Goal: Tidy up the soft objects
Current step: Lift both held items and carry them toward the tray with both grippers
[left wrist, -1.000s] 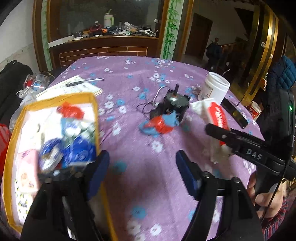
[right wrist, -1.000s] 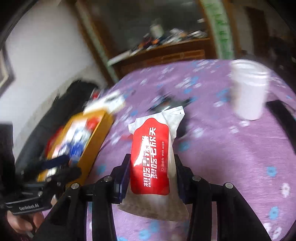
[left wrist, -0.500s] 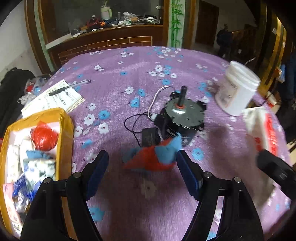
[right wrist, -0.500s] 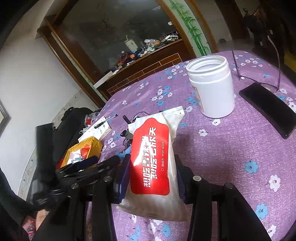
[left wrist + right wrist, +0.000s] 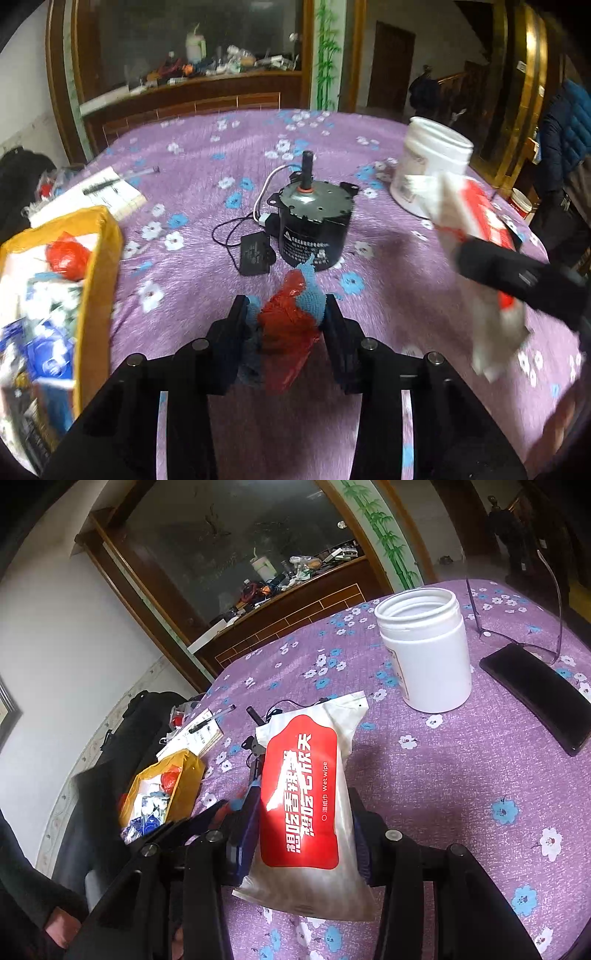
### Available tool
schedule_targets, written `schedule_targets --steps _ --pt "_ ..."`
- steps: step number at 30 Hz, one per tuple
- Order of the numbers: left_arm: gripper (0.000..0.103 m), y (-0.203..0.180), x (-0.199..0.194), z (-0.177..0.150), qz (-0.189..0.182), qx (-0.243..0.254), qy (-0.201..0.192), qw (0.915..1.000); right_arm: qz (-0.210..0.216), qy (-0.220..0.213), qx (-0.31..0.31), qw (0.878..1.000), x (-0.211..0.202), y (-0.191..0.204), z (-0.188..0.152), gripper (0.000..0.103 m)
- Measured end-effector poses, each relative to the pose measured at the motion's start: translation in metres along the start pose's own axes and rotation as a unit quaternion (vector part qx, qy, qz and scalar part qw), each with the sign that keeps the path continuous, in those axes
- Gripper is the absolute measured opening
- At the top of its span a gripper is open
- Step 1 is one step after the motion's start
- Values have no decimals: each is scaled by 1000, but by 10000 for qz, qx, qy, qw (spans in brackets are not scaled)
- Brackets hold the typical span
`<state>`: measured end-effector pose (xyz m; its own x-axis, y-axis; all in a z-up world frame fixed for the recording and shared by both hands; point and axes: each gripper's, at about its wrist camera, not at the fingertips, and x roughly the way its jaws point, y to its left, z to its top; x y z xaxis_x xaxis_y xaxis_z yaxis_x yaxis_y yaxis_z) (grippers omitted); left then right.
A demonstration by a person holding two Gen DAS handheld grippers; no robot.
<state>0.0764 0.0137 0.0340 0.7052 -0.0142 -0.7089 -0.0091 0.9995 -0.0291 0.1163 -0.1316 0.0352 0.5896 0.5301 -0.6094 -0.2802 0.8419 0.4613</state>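
Observation:
A soft toy of red and blue fabric [image 5: 284, 332] lies on the purple flowered cloth just in front of a black motor [image 5: 314, 225]. My left gripper [image 5: 286, 314] is around it, jaws closing, and both pads press its sides. My right gripper [image 5: 303, 812] is shut on a white wet wipe pack with a red label [image 5: 303, 794], held above the cloth. That pack [image 5: 476, 206] also shows at the right of the left wrist view. A yellow box [image 5: 99, 258] with several soft packets in it stands at the left.
A white open jar [image 5: 424, 653] and a black phone [image 5: 535, 698] stand to the right of the pack. A notepad with a pen [image 5: 96, 192] lies behind the yellow box. The motor's wire and black plug [image 5: 255, 254] trail beside the toy.
My left gripper came forward and down from beside the yellow box to the toy, and its jaws closed onto it. The right gripper kept hold of the wipe pack and barely moved lately.

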Motion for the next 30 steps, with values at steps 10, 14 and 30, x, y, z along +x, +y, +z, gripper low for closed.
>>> schedule_targets --steps 10,14,30 --pt "37 7 -19 -3 415 89 -747 9963 -174 88 -458 9988 10 19 -8 45" --pt "37 5 -17 -4 444 158 -746 9961 -208 89 -600 9979 12 25 -11 45" --pt "37 5 -25 -4 538 185 -930 9940 -221 73 -748 9969 15 31 -13 45"
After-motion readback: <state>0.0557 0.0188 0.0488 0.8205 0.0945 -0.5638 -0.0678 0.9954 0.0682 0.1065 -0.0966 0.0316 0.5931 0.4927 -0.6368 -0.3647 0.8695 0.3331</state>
